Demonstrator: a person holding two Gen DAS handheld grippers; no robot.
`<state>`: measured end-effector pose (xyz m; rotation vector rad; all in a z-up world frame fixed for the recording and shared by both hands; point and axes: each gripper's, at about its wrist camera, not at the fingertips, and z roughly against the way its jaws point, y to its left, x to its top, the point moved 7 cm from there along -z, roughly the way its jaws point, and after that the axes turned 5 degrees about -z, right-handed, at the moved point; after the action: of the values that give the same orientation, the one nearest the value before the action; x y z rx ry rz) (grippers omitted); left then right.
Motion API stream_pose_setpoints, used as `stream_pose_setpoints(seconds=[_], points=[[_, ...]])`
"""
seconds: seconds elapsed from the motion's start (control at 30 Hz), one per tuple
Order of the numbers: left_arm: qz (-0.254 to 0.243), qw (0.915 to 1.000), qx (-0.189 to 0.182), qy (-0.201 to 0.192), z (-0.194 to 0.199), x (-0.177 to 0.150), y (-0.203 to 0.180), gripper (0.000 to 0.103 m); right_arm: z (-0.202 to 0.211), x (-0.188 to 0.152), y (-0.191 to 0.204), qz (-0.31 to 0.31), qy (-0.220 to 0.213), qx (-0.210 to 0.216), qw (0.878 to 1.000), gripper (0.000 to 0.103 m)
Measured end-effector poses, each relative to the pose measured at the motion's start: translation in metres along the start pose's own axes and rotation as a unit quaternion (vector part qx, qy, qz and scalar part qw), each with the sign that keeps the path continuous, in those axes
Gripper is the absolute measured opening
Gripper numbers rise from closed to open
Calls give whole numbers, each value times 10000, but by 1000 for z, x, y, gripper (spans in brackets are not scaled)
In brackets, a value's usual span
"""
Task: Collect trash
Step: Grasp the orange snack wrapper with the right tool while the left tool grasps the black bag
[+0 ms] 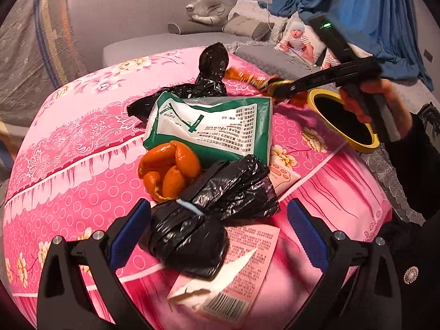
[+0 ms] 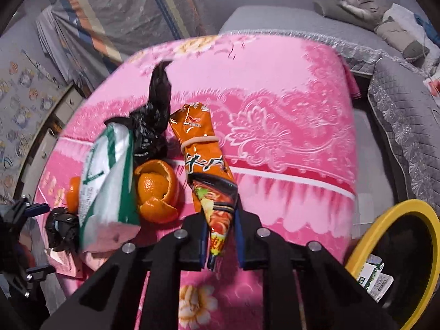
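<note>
On the pink floral blanket [image 1: 82,170] lies a heap of trash. My left gripper [image 1: 219,207] is open, its blue pads either side of a black bag bundle [image 1: 192,236] tied with a pale band, not pressing it. Behind the bundle are orange peel [image 1: 167,170], a green-and-white packet [image 1: 209,126] and a loose black bag [image 1: 211,63]. My right gripper [image 2: 220,236] is shut on the lower end of an orange noodle wrapper [image 2: 206,159] with a rubber band round it. The peel [image 2: 156,189] and packet [image 2: 107,178] lie just left of it.
A yellow-rimmed bin [image 2: 365,228] with a black liner stands at the blanket's right edge, with cartons [image 2: 375,277] inside. A torn pink wrapper [image 1: 236,269] lies under the bundle. A grey sofa [image 1: 170,41] with a plush toy and a doll is behind.
</note>
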<state>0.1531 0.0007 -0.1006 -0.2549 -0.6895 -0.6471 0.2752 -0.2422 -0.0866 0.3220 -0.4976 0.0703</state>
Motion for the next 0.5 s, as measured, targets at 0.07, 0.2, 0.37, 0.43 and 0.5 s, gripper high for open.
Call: stream_pose_setpoints(seconds=[0.07, 0.2, 0.37, 0.43, 0.5], points=[[1, 10000, -46, 58, -4, 2, -1, 95, 13, -2, -4, -86, -98, 120, 9998, 14], [10, 9998, -134, 176, -12, 5, -3, 95, 38, -11, -8, -137, -287, 209, 9993, 15], [35, 9995, -49, 299, -21, 8, 2, 94, 55, -22, -7, -175, -378, 384, 9984, 15], [86, 9994, -80, 337, -23, 8, 6, 94, 60, -24, -5, -170, -402, 441, 9981, 15], [129, 9990, -68, 422, -27, 7, 9, 94, 63, -24, -4, -199, -409, 524, 9976, 15]])
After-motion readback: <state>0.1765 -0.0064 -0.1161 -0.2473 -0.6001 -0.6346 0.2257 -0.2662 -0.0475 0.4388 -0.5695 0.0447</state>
